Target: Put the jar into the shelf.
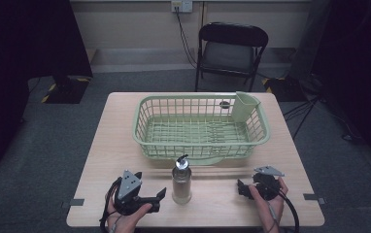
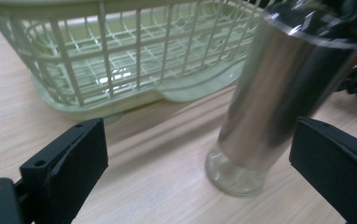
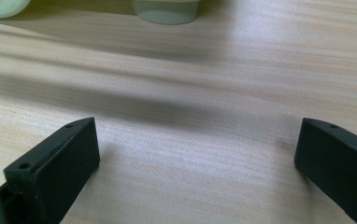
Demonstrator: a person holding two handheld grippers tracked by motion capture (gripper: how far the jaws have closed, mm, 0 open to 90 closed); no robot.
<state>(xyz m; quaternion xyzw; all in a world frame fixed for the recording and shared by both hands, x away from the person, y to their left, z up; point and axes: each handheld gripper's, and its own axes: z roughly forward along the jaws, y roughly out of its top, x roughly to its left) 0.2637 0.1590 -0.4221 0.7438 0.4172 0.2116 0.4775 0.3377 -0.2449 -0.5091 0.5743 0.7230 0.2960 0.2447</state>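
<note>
The bottle (image 1: 181, 180) stands upright at lower centre of the high view, on the bench (image 1: 101, 155) just below the basket (image 1: 144, 127). My left tongs (image 1: 160, 194) gape empty, nearer it, pointing right toward it. My right tongs (image 1: 240, 189) gape empty too.

Pale wooden rectangular table (image 1: 110, 160) on a grey carpeted floor (image 1: 38, 145). Black folding metal chair (image 1: 230, 48) just beyond the far edge, facing the table. Behind it, a cream wall (image 1: 125, 24) with a white socket plate (image 1: 181, 6) and a dark cable (image 1: 183, 41) hanging down to the floor. Dark curtains (image 1: 23, 39) at both sides, deep in shadow. Thin black tripod legs (image 1: 306, 114) at right. Yellow-and-black striped floor markings (image 1: 50, 90) at left. Dim overall, brightest over the tabletop.
</note>
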